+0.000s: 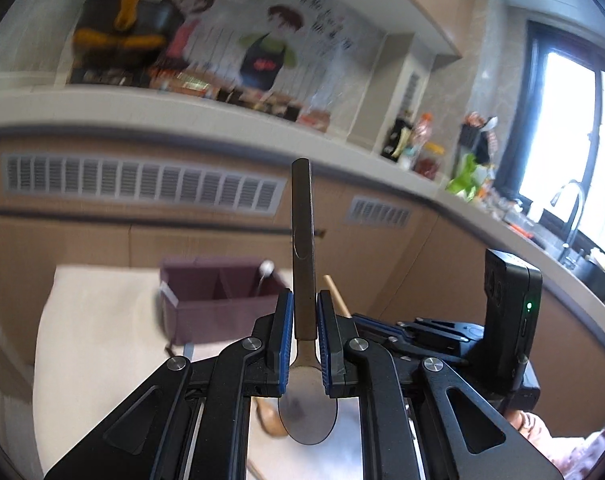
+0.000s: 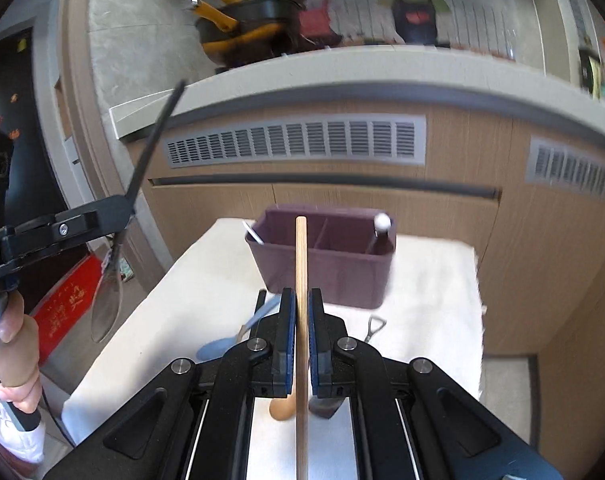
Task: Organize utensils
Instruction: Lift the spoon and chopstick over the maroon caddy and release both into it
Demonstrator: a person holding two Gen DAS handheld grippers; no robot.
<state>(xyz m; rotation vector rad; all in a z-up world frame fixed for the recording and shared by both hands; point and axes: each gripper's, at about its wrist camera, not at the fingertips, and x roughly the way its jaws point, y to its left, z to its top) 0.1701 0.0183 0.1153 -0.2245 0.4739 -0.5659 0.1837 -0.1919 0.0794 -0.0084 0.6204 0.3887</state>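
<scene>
My left gripper (image 1: 304, 320) is shut on a metal spoon (image 1: 302, 232), handle up and bowl hanging toward the camera. The right wrist view shows this gripper (image 2: 122, 216) at the left, held in a hand, with the spoon (image 2: 107, 300) tilted above the table's left edge. My right gripper (image 2: 301, 312) is shut on a thin wooden stick (image 2: 301, 256) that points at a purple divided caddy (image 2: 322, 276). The caddy (image 1: 222, 320) stands at the far end of the table. It holds a white ball-tipped utensil (image 2: 382, 222) and a white piece (image 2: 252, 234).
A white cloth (image 2: 182, 280) covers the table. On it lie a blue spoon (image 2: 222, 344), a small metal opener (image 2: 372, 328) and a wooden spoon bowl (image 2: 281, 408). Beyond stand wooden cabinets with vents (image 2: 294, 142) and a counter with a black pot (image 2: 246, 28).
</scene>
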